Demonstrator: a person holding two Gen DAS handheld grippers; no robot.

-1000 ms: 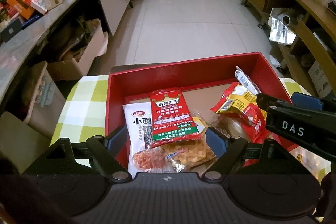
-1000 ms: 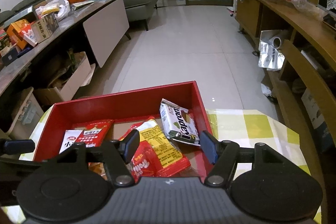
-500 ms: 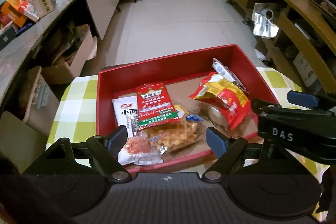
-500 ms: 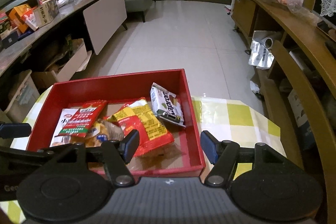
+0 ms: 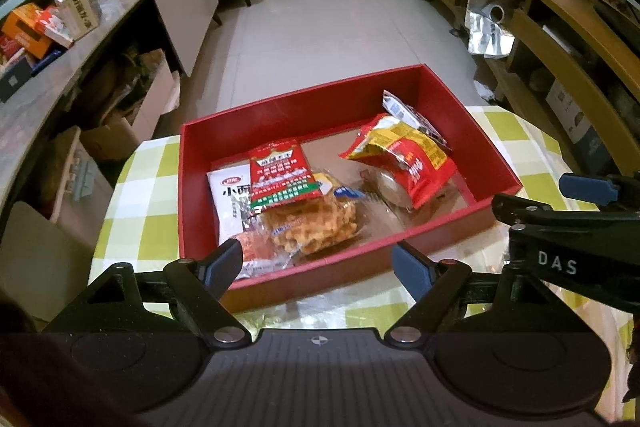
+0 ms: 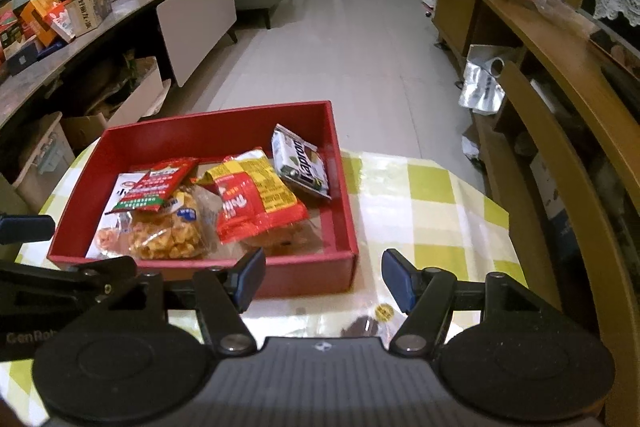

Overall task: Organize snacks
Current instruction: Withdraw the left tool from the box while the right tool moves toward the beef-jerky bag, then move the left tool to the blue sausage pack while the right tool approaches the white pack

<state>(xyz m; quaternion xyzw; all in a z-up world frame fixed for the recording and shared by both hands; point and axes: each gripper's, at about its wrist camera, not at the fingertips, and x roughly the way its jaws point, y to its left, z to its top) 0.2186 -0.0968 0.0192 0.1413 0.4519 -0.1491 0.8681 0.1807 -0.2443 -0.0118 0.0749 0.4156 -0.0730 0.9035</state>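
Observation:
A red box (image 5: 280, 109) (image 6: 304, 267) stands on a green-checked tablecloth (image 6: 424, 211) and holds several snack packs. Inside lie a red and green sachet (image 5: 282, 175) (image 6: 158, 185), a clear bag of waffle crisps (image 5: 316, 223) (image 6: 168, 231), a white pack (image 5: 230, 195), a red and yellow bag (image 5: 404, 157) (image 6: 256, 195) and a green and white wafer pack (image 6: 302, 167). My left gripper (image 5: 318, 263) hangs open in front of the box's near wall, nothing between its fingers. My right gripper (image 6: 322, 277) is open too, over the box's near right corner, empty.
The table's far edge lies just behind the box, with tiled floor (image 5: 320, 27) beyond. A long cluttered counter (image 6: 80, 39) with cartons beneath runs along the left. Wooden shelving (image 6: 560, 87) lines the right side. The right gripper's body (image 5: 568, 239) shows at the left view's right edge.
Both grippers have drawn back from the box: its near wall and the tablecloth in front now show, and the box looks smaller. The snacks lie as before.

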